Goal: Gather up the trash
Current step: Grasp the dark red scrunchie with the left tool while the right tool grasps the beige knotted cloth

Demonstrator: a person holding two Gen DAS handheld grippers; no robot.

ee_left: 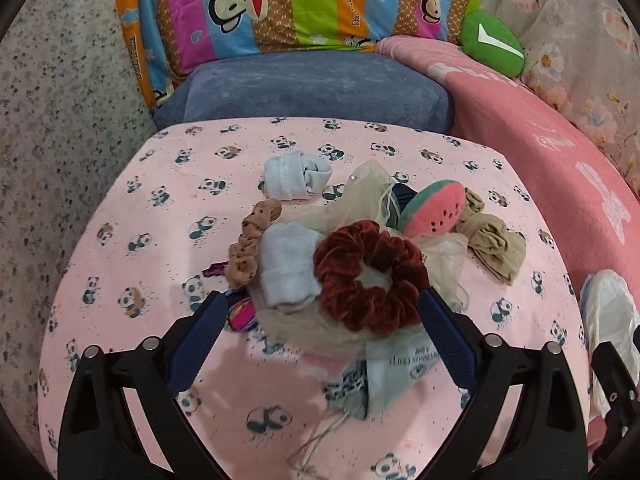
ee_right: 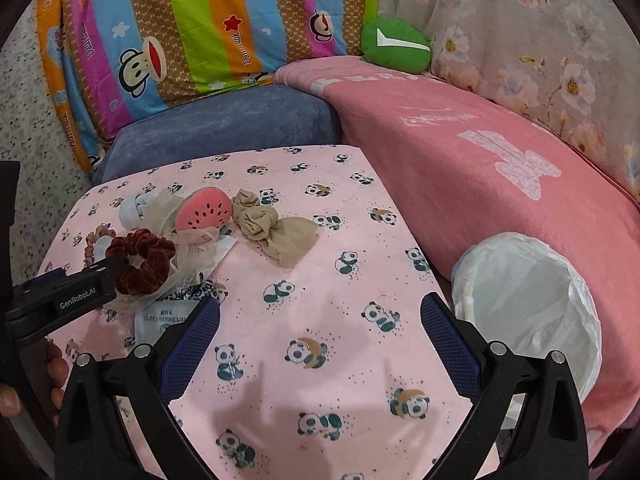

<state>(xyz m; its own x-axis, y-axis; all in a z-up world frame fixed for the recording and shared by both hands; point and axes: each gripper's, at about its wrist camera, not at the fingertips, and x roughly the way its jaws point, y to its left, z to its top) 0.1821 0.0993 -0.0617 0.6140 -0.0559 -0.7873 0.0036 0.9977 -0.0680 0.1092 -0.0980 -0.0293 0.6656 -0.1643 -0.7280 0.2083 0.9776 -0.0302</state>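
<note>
A pile of small items lies on the pink panda cloth [ee_left: 120, 208]: a dark red velvet scrunchie [ee_left: 368, 276], a light blue sock [ee_left: 286, 272], a tan scrunchie [ee_left: 248, 248], a watermelon plush [ee_left: 434, 208], a beige stocking [ee_left: 492, 244], sheer mesh fabric [ee_left: 360, 196] and a printed paper packet [ee_left: 400, 368]. My left gripper [ee_left: 322, 298] is open, its fingers on either side of the red scrunchie and the sock without pressing them. My right gripper [ee_right: 320, 302] stands open over bare cloth, to the right of the pile. A bin with a white liner [ee_right: 532, 300] sits just right of it.
Behind the cloth are a blue cushion [ee_left: 304, 84], a striped monkey-print pillow [ee_left: 280, 4], a pink blanket [ee_right: 460, 152] and a green plush [ee_right: 396, 42]. A second blue sock [ee_left: 296, 176] lies at the pile's far side. A person's fingers [ee_right: 56, 368] show at the lower left.
</note>
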